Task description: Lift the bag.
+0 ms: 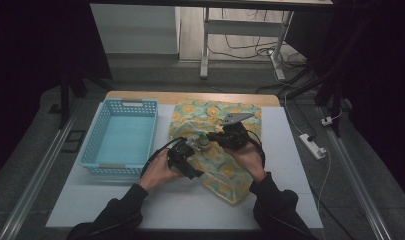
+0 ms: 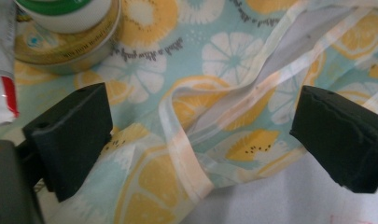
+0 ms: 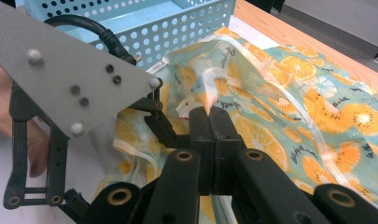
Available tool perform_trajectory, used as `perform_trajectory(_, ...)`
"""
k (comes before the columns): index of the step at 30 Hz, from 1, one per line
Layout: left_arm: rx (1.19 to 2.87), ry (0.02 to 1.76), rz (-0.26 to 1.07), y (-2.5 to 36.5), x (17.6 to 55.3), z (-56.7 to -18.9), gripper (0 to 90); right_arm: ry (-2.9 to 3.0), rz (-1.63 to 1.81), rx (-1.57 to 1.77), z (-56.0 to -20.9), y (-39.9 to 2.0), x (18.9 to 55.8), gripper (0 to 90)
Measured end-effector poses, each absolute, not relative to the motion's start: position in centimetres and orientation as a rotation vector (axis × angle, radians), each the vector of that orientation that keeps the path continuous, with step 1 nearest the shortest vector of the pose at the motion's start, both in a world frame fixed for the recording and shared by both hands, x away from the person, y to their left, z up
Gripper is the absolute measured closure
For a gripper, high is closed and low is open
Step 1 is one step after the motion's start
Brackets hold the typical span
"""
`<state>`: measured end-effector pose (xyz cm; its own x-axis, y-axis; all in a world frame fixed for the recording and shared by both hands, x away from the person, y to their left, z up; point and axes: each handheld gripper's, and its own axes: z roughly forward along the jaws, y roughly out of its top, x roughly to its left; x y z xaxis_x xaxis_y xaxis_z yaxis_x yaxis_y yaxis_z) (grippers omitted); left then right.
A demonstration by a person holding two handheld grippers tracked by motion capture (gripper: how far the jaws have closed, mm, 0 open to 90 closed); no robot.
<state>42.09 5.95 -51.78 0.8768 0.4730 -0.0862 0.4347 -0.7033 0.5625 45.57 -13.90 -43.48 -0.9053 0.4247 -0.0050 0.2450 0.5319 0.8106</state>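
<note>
At the left of the table [image 1: 185, 210] stood a light blue perforated basket [image 1: 121, 137], with nothing to be seen inside it. Just to its right lay a bag [image 1: 217, 150] printed with orange and lemon slices, spread over the white surface from the table's far edge down toward the person.

The left gripper [image 1: 186, 159] was held low over the near left part of the bag, close beside the basket's near right corner. In the left gripper view its jaws stood wide apart with nothing pinched between them. Under the gap lay the bag [image 2: 210, 116], where a pale hem [image 2: 182, 158] ran in a loose fold across the printed fabric. Beyond the jaws, at the upper left of that view, a round tin [image 2: 67, 44] with a green and white lid sat on the bag, and a white packet [image 2: 2, 70] with a red mark lay at the far left edge.

The right gripper [image 1: 225, 137] was over the middle of the bag, near the left one. In the right gripper view its jaws [image 3: 210, 121] were pressed together on a raised ridge of the bag [image 3: 289, 93], with the pale hem [image 3: 212, 79] standing up just past the tips. The left gripper's grey plate [image 3: 70, 74] showed in front of the basket [image 3: 177, 28] there.
</note>
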Motion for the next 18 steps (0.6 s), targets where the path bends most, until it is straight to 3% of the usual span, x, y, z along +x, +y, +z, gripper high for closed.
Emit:
perform_trajectory(8, 2.508, 0.651, 0.095, 5.88, 41.94, -52.06, 27.3, 2.573, 1.308, 0.565, -43.61, -13.82, 45.58, 90.0)
perform_trajectory(18, 2.53, 0.632, 0.106, 6.07, 41.61, -51.82, 59.4, 2.58, 1.302, 0.567, -43.73, -13.78, 45.59, 90.0)
